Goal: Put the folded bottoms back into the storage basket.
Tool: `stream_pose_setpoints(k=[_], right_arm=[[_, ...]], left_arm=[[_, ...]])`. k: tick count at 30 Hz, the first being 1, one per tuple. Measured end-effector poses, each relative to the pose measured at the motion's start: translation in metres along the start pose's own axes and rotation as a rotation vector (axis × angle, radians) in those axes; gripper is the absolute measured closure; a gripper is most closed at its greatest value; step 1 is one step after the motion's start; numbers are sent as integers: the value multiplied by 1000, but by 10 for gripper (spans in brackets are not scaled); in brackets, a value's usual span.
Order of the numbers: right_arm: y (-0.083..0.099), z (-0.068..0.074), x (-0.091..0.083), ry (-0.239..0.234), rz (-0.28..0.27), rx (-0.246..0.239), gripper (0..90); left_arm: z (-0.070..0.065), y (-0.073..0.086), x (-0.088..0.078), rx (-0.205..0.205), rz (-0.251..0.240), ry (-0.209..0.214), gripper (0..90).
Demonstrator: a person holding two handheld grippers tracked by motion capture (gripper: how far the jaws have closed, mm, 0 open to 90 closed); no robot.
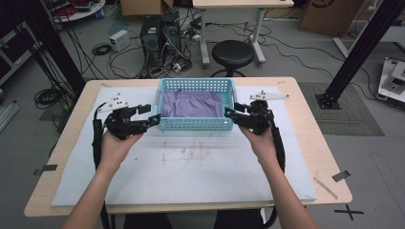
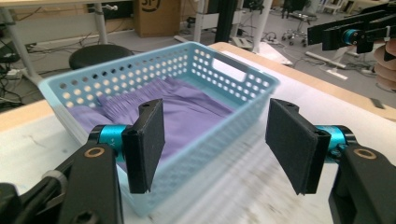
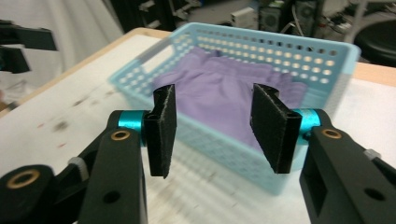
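A light blue perforated basket (image 1: 196, 124) stands at the far middle of the table with a purple cloth (image 1: 193, 104) lying inside. My left gripper (image 1: 150, 114) sits at the basket's front left corner, open, nothing between its pads. My right gripper (image 1: 230, 110) sits at the front right corner, also open and empty. In the left gripper view the jaws (image 2: 217, 140) frame the basket's (image 2: 205, 60) near corner and the cloth (image 2: 187, 107). In the right gripper view the gripper (image 3: 215, 130) stands just short of the basket (image 3: 261, 51), with the cloth (image 3: 219, 88) beyond.
A white mat (image 1: 191, 167) covers most of the wooden table (image 1: 305, 109). A black stool (image 1: 232, 53) stands behind the far edge. Computer towers (image 1: 160, 33) and cables lie on the floor beyond. Black frame posts (image 1: 358, 47) rise at both sides.
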State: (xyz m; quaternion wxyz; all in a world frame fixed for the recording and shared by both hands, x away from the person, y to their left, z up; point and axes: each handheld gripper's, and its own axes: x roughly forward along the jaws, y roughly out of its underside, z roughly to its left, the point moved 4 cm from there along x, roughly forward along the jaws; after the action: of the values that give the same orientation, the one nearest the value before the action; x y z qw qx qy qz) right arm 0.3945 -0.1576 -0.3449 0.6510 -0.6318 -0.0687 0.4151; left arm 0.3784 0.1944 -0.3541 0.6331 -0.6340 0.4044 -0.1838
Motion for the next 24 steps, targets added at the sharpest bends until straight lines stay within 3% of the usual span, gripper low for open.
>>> stream_pose_setpoints(k=[3,7,17,19,24], right_arm=[[10,12,-10,-15,-7,-27,493],[25,19,-25,-61,-28,-28,474],[63,20,-44,-121,-17,-41,399],[67,20,-43,-128,-1,-54,367],[71,19,-45,-158,5,-59,293]], left_arm=[[-14,8,-8,4,-2,21,376],[-30,19,-17,-5,-27,47,369],[-57,38,-23,37,-12,96,338],[-62,40,-21,54,12,101,325],[-69,47,-19,87,16,101,294]])
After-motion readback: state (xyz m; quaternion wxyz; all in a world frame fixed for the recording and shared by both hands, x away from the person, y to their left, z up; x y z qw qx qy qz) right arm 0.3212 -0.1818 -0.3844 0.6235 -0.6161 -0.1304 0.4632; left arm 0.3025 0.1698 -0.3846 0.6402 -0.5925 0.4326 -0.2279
